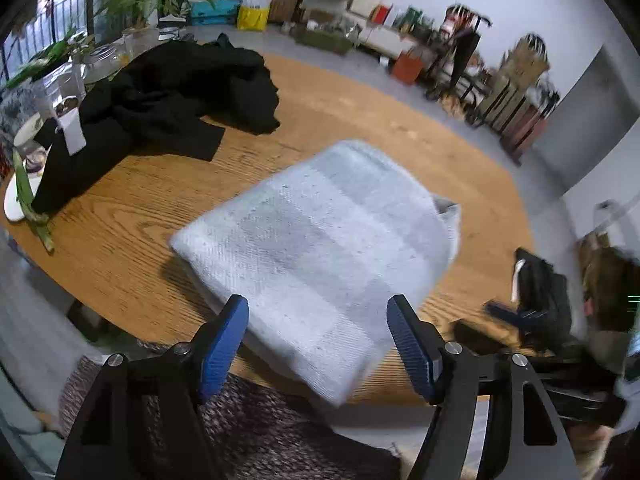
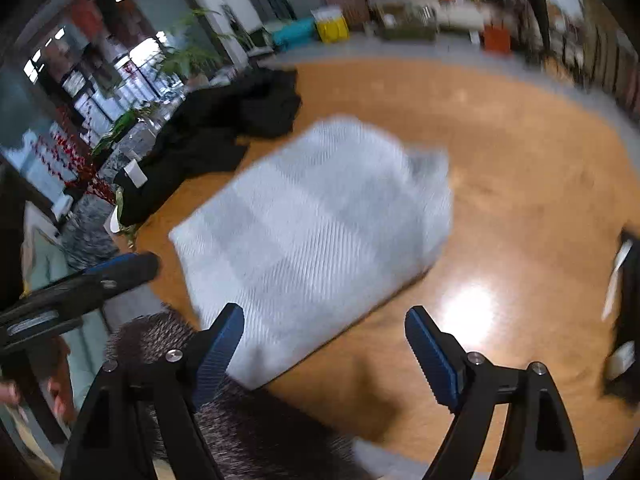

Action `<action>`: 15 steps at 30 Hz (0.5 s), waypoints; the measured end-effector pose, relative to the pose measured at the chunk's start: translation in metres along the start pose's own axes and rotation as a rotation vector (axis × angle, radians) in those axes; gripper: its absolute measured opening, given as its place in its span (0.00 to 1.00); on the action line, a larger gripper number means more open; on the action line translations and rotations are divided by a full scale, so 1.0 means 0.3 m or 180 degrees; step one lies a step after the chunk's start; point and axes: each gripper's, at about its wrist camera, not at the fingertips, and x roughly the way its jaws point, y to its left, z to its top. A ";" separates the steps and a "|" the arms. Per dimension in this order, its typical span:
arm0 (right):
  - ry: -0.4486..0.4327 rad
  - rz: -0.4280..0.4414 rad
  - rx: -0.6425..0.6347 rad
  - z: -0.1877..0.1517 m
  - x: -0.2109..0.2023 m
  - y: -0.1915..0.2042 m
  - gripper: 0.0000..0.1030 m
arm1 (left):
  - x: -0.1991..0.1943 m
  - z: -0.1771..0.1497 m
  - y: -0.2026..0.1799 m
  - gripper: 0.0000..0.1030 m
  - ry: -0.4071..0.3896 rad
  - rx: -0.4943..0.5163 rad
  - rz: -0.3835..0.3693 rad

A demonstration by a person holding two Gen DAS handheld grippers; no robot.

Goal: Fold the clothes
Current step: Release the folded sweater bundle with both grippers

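Cluttered room, round wood desk: grey cloth lay folded mid-desk, both claws, left & right, wide and empty just above its near edge. Fold looked done; next, prob. the black pile behind.

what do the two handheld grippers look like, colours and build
Both look alike: the left gripper and right gripper each have a black angular frame with cut-out slots, silver round screw heads at the joints, and two flat fingers faced with ribbed blue pads. No cables or markings show.
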 end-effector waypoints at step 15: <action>0.0573 0.0914 0.1412 -0.174 0.238 -0.097 0.83 | -0.021 -0.112 0.053 0.71 -0.0169 -0.0364 -0.0139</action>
